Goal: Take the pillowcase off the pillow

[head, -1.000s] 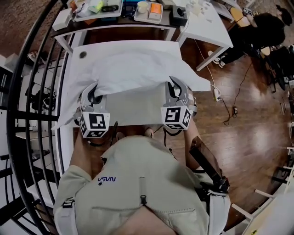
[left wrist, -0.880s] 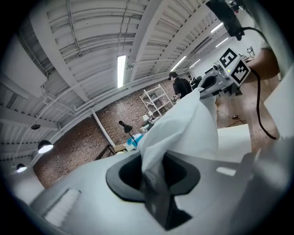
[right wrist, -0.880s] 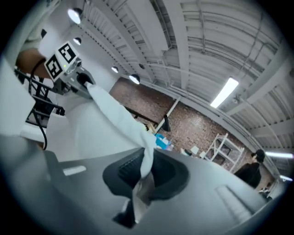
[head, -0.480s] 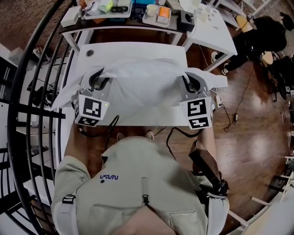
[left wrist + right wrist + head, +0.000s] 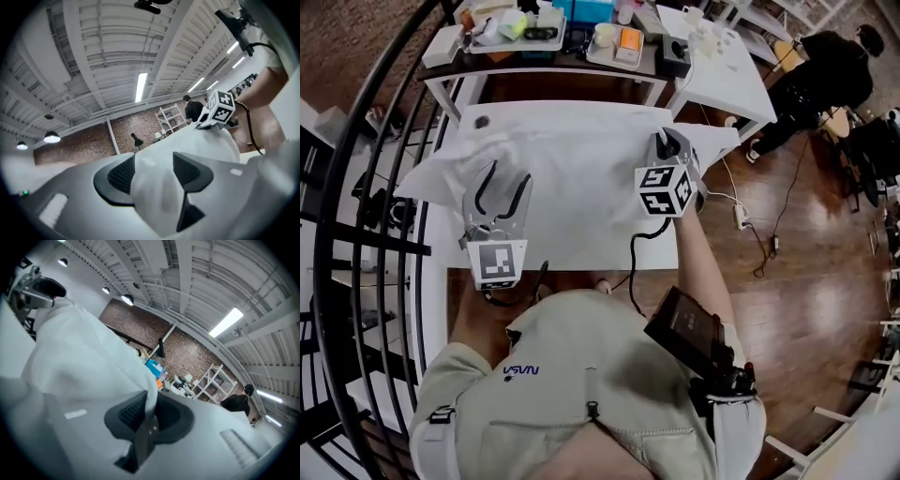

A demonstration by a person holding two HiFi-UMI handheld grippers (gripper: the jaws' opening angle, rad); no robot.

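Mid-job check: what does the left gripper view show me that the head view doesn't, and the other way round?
Only the left gripper view: a fold of pillowcase stands between the jaws of the left gripper, which have just been opening. It also shows a ceiling light and a brick wall.

Only the head view: the white table under the bedding, the cluttered tables beyond, and the person's torso.

Both: the white pillowcase, with the right gripper at the cloth's other end.
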